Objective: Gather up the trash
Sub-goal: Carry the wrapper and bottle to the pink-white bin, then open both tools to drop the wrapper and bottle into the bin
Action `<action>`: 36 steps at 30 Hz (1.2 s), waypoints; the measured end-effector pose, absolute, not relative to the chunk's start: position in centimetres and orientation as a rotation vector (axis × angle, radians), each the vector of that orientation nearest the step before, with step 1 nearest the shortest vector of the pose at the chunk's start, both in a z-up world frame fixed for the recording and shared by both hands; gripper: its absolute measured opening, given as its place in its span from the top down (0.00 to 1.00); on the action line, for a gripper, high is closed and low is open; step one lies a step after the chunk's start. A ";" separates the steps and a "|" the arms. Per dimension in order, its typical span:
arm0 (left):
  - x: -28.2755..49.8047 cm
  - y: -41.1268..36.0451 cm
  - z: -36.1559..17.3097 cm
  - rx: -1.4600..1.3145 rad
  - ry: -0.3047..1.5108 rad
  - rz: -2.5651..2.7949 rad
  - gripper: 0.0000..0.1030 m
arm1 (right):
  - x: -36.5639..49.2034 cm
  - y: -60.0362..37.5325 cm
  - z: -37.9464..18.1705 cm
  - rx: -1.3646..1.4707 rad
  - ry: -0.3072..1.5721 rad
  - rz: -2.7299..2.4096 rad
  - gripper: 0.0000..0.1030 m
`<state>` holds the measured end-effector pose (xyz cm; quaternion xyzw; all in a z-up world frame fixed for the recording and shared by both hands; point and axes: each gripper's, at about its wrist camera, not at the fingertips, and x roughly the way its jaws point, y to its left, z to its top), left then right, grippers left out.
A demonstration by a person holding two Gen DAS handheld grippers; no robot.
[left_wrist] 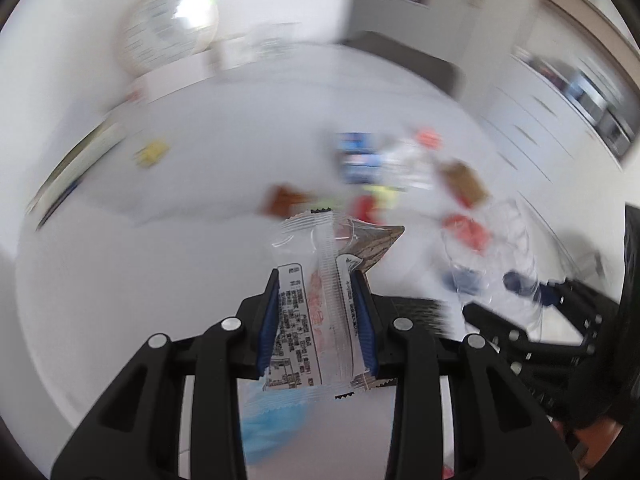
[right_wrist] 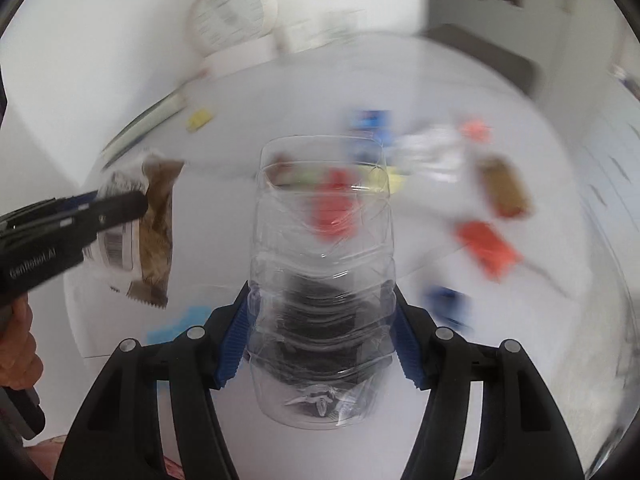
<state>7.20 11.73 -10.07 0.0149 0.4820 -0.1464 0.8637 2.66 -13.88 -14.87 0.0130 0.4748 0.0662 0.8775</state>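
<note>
Left hand-held gripper [left_wrist: 318,312] clamps a clear snack wrapper [left_wrist: 316,276] with a brown one behind it; the right hand-held gripper [right_wrist: 320,344] pinches a crushed clear plastic bottle [right_wrist: 322,264], both lifted above the white tabletop [left_wrist: 160,240]. Collection seems only begun: red, blue, brown and yellow wrappers [right_wrist: 486,246] lie scattered beyond, blurred, awaiting pickup.
</note>
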 end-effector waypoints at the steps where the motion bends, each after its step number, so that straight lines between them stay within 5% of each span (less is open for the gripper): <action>1: 6.7 9.6 -9.8 0.048 1.006 -0.358 0.66 | 1.4 -16.6 -14.5 0.052 0.990 0.085 0.38; 8: 0.8 -9.2 -11.2 0.168 1.055 -0.728 0.62 | -8.2 -33.6 -14.7 0.168 1.021 -0.250 0.38; 13: -3.7 -20.3 -17.1 0.295 1.173 -0.828 0.62 | -13.9 -43.5 -16.5 0.254 1.045 -0.378 0.38; 23: -5.9 -29.9 -30.9 0.401 1.287 -0.799 0.62 | -15.3 -51.7 -23.8 0.304 1.160 -0.339 0.38; 28: -5.3 -30.0 -31.5 0.356 1.310 -0.765 0.36 | -14.4 -52.4 -26.5 0.313 1.196 -0.268 0.38; 36: -5.3 -27.9 -27.2 0.310 1.259 -0.656 0.21 | -13.2 -52.1 -28.5 0.314 1.221 -0.184 0.38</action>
